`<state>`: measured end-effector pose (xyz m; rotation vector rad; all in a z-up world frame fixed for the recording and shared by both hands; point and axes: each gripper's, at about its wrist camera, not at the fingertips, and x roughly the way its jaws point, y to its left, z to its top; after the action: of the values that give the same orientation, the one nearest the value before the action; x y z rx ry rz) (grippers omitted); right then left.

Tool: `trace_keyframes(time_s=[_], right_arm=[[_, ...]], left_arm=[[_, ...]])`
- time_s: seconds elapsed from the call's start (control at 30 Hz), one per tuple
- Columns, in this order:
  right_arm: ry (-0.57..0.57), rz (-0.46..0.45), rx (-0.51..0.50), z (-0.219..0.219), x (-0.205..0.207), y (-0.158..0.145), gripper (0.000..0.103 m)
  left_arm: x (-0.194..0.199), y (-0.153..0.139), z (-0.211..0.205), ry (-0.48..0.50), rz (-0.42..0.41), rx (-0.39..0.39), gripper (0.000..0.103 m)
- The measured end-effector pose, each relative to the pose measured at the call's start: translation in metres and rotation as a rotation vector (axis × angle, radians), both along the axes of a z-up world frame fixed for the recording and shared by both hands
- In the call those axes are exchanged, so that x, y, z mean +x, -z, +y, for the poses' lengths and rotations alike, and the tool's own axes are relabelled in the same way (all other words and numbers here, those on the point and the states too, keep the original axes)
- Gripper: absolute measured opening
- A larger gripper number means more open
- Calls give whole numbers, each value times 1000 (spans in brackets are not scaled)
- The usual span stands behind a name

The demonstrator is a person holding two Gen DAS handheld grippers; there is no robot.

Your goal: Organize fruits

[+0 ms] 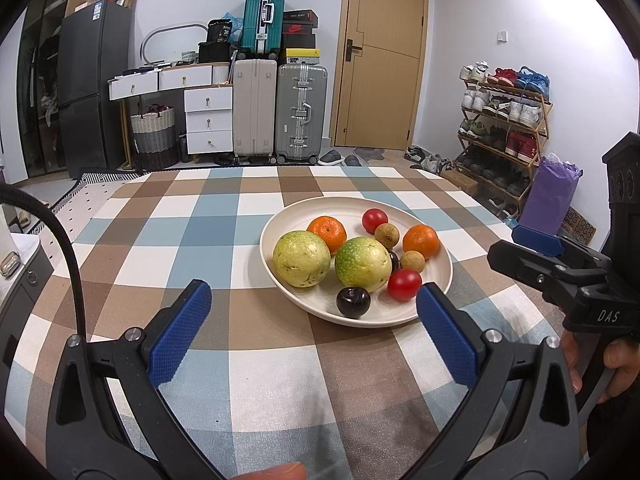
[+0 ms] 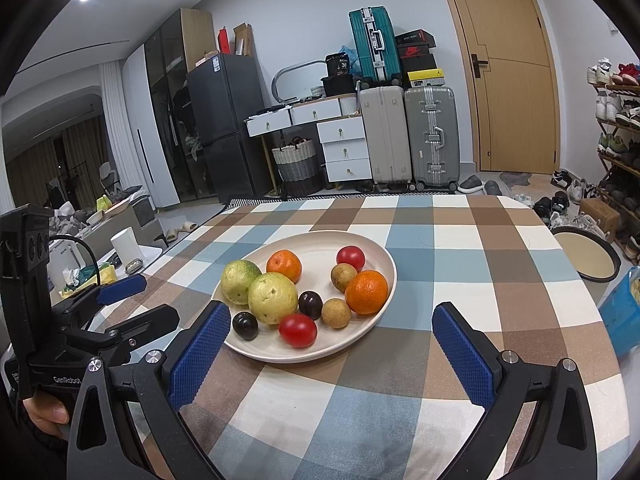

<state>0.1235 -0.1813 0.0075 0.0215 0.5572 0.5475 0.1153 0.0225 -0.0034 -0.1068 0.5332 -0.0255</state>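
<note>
1. Both grippers hang over the checked tablecloth [image 1: 224,240] on the near side of the plate [image 1: 296,216], and neither touches anything.
2. The left gripper [image 1: 314,310] has its jaws spread wide and nothing between the blue pads; the near rim of the plate sits just beyond them.
3. The right gripper [image 2: 330,334] is likewise wide open and empty, its left pad close by the plate's near edge.
4. All the fruit sits on that plate: two green guavas [image 1: 302,258], two oranges [image 1: 420,241], two red tomatoes [image 1: 404,284], two dark plums [image 1: 353,301] and some small brown fruits [image 1: 412,261], huddled together, several touching.
5. By my reading, sorting is either not begun or already finished; nothing lies off the plate.
6. If a pick comes next, the nearest dark plum looks the easy one: it stands free at the front, though round and likely to roll if pinched off-centre.
7. No second dish shows on the cloth, so where the fruit should go is unclear.
</note>
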Motion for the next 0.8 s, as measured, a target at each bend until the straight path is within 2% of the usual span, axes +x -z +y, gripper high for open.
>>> trace_keyframes(time_s=[0.8], right_arm=[[-1, 1, -1, 1, 0, -1, 103]], left_arm=[[1, 0, 0, 3, -2, 3, 102]])
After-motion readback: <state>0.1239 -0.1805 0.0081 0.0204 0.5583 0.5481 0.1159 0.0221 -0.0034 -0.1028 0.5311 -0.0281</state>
